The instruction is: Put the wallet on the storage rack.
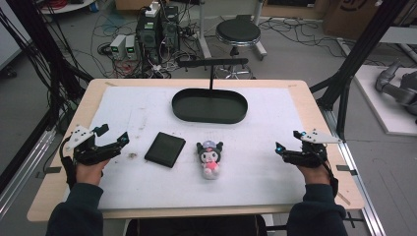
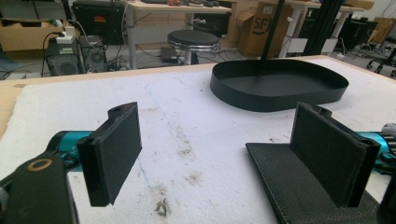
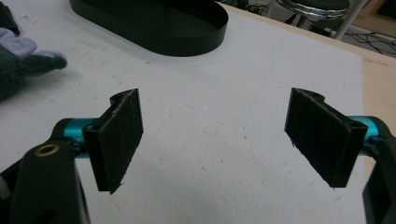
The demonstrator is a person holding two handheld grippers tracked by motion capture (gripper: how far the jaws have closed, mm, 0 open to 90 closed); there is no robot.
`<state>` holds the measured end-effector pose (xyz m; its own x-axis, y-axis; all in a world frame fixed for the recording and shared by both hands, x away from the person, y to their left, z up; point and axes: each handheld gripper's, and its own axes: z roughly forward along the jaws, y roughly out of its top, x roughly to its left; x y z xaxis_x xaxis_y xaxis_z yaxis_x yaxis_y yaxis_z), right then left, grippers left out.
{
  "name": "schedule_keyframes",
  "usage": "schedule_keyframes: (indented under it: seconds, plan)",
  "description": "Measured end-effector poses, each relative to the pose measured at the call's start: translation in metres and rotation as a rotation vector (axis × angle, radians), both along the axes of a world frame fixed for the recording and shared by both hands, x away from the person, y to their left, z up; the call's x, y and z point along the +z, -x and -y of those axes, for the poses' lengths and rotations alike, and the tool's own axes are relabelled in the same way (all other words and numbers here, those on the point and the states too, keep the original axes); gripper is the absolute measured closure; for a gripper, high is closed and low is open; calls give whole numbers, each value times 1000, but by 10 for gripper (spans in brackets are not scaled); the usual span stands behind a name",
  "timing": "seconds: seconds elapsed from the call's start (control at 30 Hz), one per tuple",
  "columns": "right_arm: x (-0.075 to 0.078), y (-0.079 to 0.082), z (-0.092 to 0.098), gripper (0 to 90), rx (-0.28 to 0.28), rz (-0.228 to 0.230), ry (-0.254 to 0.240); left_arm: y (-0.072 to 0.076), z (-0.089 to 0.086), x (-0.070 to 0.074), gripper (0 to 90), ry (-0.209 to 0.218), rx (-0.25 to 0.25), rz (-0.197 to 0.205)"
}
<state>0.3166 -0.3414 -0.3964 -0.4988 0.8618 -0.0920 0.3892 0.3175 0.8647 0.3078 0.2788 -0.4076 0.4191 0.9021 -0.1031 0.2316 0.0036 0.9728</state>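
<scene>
A small plush doll [image 1: 210, 157] with dark ears, a pale cap and a pink body lies face up near the middle of the white mat [image 1: 147, 110]. To its left rests a flat black wallet [image 1: 165, 149], whose textured corner [image 2: 289, 186] shows in the left gripper view. A black oval tray [image 1: 210, 106] stands behind them. My left gripper [image 1: 110, 135] hovers at the mat's left edge, open, nothing between its jaws. My right gripper [image 1: 286, 141] hovers at the right side, open and empty; the doll's cap and ear [image 3: 28, 58] lie far off to its left.
A thin black post with a crossbar [image 1: 212, 69] rises behind the tray. The wooden table [image 1: 314, 113] borders the mat. Beyond it are a round stool [image 1: 238, 32], computer boxes [image 1: 157, 29] and floor cables. Black frame posts [image 1: 361, 49] stand at the right.
</scene>
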Motion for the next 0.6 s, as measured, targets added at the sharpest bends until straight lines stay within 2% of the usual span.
schedule_keyframes:
  seconds: [0.6]
  plan:
    - [-4, 3, 8, 197, -7, -10, -22, -6, 15, -2, 173, 2, -34, -20]
